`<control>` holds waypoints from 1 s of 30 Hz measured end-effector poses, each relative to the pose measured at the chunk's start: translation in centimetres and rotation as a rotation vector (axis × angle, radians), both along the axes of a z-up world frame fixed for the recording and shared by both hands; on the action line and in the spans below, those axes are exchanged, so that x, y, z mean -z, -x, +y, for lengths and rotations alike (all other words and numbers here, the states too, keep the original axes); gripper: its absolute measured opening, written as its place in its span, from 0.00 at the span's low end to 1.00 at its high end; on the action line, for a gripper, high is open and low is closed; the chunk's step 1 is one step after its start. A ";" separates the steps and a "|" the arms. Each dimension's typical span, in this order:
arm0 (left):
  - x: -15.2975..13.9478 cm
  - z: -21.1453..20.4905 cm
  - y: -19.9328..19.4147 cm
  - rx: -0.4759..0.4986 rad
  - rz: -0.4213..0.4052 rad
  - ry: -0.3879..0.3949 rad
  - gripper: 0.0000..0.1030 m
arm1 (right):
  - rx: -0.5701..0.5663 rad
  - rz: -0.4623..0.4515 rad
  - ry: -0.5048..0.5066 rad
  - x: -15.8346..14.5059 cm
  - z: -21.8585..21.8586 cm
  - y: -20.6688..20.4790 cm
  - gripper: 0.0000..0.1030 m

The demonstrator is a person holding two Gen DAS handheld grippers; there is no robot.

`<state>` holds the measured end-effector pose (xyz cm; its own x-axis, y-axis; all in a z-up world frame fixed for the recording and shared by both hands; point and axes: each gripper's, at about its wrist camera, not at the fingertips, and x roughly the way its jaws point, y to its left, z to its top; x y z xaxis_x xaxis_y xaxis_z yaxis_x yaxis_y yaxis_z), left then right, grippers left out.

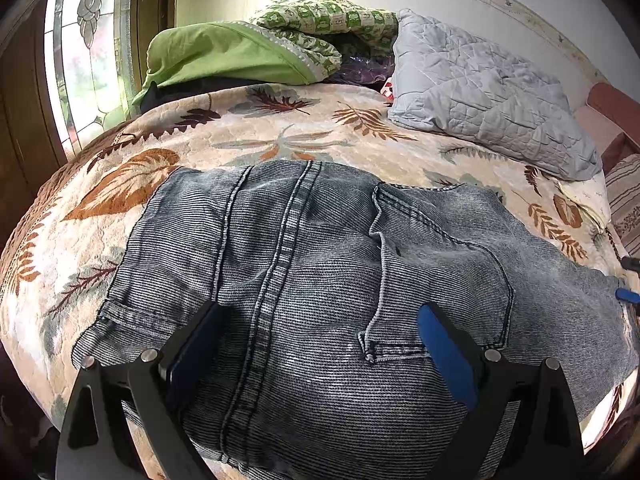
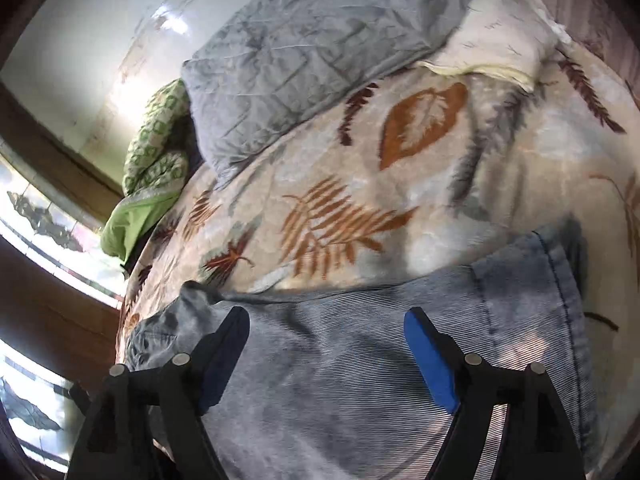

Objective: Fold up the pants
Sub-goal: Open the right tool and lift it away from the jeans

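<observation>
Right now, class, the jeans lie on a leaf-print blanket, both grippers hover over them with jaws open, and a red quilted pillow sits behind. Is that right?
Not quite: the quilted pillow is grey, not red, as the left wrist view shows. The rest holds: the jeans lie on the leaf-print blanket, and the left gripper and right gripper are over them with jaws open.
</observation>
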<state>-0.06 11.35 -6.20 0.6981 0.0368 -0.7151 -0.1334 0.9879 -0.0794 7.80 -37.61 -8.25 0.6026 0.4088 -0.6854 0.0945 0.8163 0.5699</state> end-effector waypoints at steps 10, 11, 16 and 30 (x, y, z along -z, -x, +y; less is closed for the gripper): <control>-2.6 -1.6 2.4 0.027 -0.088 -0.017 0.95 | 0.167 -0.038 -0.162 1.7 -7.9 3.0 0.78; -2.7 -1.9 2.5 0.039 -0.085 -0.011 0.95 | 0.183 0.028 -0.167 3.3 -8.6 2.5 0.76; -2.5 -2.5 2.6 0.041 -0.042 0.011 0.95 | 0.228 -0.081 -0.270 0.5 -10.0 5.6 0.76; -1.8 -7.2 2.3 0.154 0.011 -0.003 0.95 | 0.270 0.004 -0.375 1.3 -10.4 13.3 0.78</control>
<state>-2.34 4.16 -4.39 0.6875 -0.0678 -0.7230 0.0191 0.9970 -0.0754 -5.47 -48.05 -9.55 0.7193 0.4581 -0.5222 0.2778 0.4993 0.8207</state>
